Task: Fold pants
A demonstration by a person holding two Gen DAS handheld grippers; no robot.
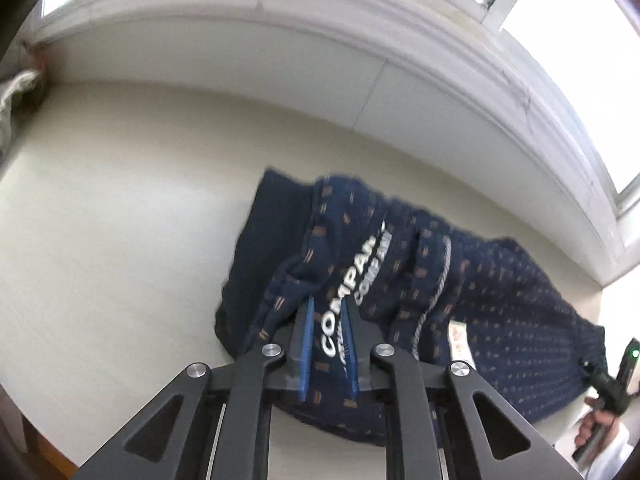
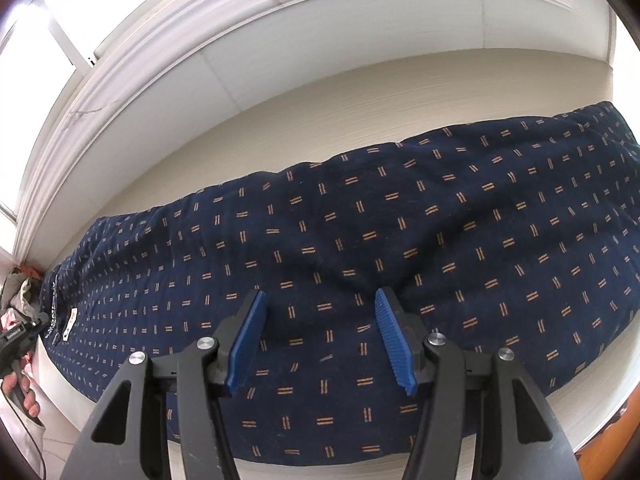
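Note:
Navy pants point(image 2: 360, 220) with small orange dash marks lie along a cream table. In the left wrist view the waist end point(image 1: 400, 264) is bunched, with a white-lettered waistband point(image 1: 352, 288) and a drawstring point(image 1: 436, 280). My left gripper point(image 1: 330, 312) is shut on the waistband, the blue pads pinching the lettered fabric. My right gripper point(image 2: 320, 304) is open, its blue pads spread just above the flat leg fabric. The right gripper's handle and the hand on it show at the right edge of the left wrist view point(image 1: 612, 384).
The cream table point(image 1: 120, 220) runs under a white window sill point(image 1: 280, 12) and wall panel. A crumpled cloth point(image 1: 16, 92) lies at the far left corner. The table's front edge and a wooden floor point(image 2: 612, 440) show at the lower right.

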